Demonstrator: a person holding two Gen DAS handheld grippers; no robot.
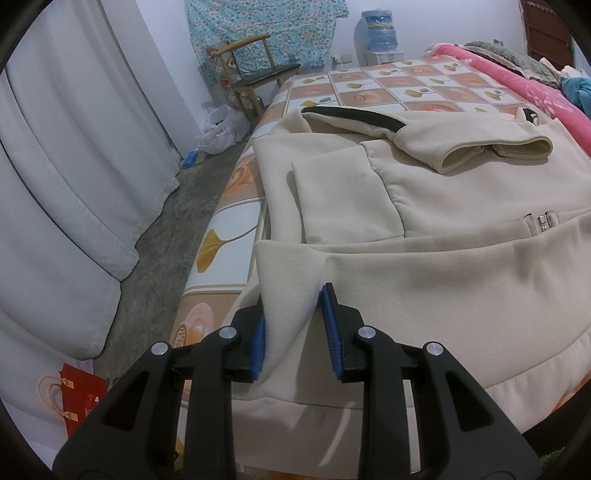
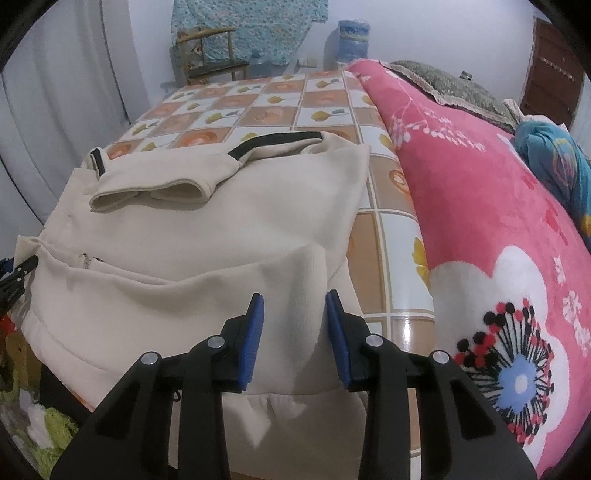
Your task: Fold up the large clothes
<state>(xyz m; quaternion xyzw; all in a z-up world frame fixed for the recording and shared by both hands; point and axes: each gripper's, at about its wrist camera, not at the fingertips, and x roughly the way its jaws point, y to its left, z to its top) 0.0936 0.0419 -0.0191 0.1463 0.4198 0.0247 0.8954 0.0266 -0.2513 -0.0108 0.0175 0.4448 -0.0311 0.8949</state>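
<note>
Bottom-fold step under way: left gripper [image 1: 293, 328] and right gripper [image 2: 295, 338], jaws part-closed, each pinch a hem corner of the cream jacket [image 1: 461, 206] on the bed [image 1: 424, 88]; next, likely carry both corners evenly toward the collar.

i count one cream jacket [image 1: 424, 206] lying on one bed [image 1: 406, 88]. i hold two hand-held grippers, my left hand-held gripper [image 1: 291, 328] and my right hand-held gripper [image 2: 295, 332]. one pink blanket [image 2: 480, 206], one wooden chair [image 1: 255, 70], one blue water jug [image 1: 380, 29], one white plastic bag [image 1: 221, 129], one red bag [image 1: 79, 395].
</note>
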